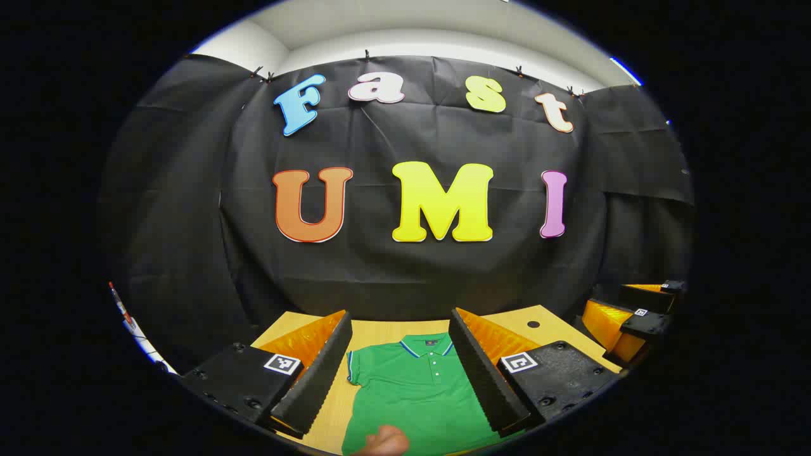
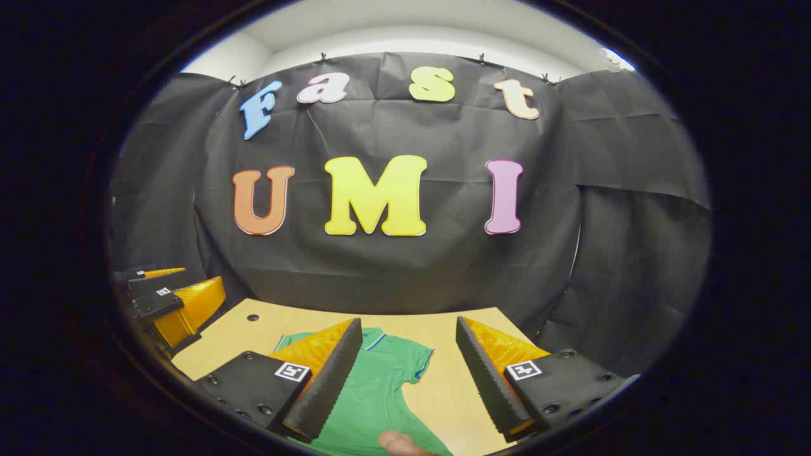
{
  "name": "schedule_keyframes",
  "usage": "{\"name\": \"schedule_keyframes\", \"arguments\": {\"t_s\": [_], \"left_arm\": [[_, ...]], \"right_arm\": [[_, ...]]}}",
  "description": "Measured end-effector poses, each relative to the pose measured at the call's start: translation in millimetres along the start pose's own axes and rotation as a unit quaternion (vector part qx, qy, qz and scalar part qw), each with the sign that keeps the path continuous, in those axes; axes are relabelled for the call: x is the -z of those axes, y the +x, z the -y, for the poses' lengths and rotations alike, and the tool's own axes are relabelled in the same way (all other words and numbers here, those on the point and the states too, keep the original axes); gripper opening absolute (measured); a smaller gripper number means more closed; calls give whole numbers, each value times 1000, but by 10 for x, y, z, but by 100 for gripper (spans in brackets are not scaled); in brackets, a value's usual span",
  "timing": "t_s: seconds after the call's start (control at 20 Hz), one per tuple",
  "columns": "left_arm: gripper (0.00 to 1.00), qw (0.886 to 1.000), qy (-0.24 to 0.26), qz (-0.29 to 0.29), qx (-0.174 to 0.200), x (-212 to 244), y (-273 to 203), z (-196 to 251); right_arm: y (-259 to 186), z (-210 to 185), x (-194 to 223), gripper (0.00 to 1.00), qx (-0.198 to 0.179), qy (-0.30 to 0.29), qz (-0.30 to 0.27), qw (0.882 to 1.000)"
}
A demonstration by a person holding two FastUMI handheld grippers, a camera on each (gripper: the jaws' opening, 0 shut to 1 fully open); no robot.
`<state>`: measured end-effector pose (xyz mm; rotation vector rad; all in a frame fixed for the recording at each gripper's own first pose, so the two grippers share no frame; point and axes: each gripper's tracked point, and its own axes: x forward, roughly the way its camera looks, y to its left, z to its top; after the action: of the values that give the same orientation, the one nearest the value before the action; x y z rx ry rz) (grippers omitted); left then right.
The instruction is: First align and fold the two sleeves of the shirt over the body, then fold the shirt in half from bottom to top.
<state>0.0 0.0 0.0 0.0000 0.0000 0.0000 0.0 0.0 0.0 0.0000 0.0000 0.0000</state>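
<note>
The green shirt lies flat and face up on the tabletop, sleeves still out, so both the left claw and right claw hang above it, wide apart and empty, ready to grab.

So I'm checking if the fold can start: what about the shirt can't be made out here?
- Shirt hem: cut off by the bottom edge, left gripper view.
- One sleeve: behind a finger there.
- Shirt's other side: behind a finger, right gripper view.
- Shirt's near part: behind a hand.
</note>
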Motion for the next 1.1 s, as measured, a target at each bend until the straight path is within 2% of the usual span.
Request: {"name": "schedule_keyframes", "arguments": {"t_s": [0.15, 0.2, 0.6, 1.1], "left_arm": [[99, 1000, 3, 6, -3, -40, 23, 20], [99, 1000, 3, 7, -2, -44, 38, 35], [99, 1000, -14, -1, -11, 36, 97, 118], [99, 1000, -17, -20, -11, 143, 168, 220]], "right_arm": [[37, 30, -80, 96, -3, -3, 7, 1000], [63, 32, -85, 94, -4, -6, 9, 1000], [171, 3, -110, 94, -24, -22, 8, 999], [303, 120, -86, 94, -26, -17, -2, 1000]]}}
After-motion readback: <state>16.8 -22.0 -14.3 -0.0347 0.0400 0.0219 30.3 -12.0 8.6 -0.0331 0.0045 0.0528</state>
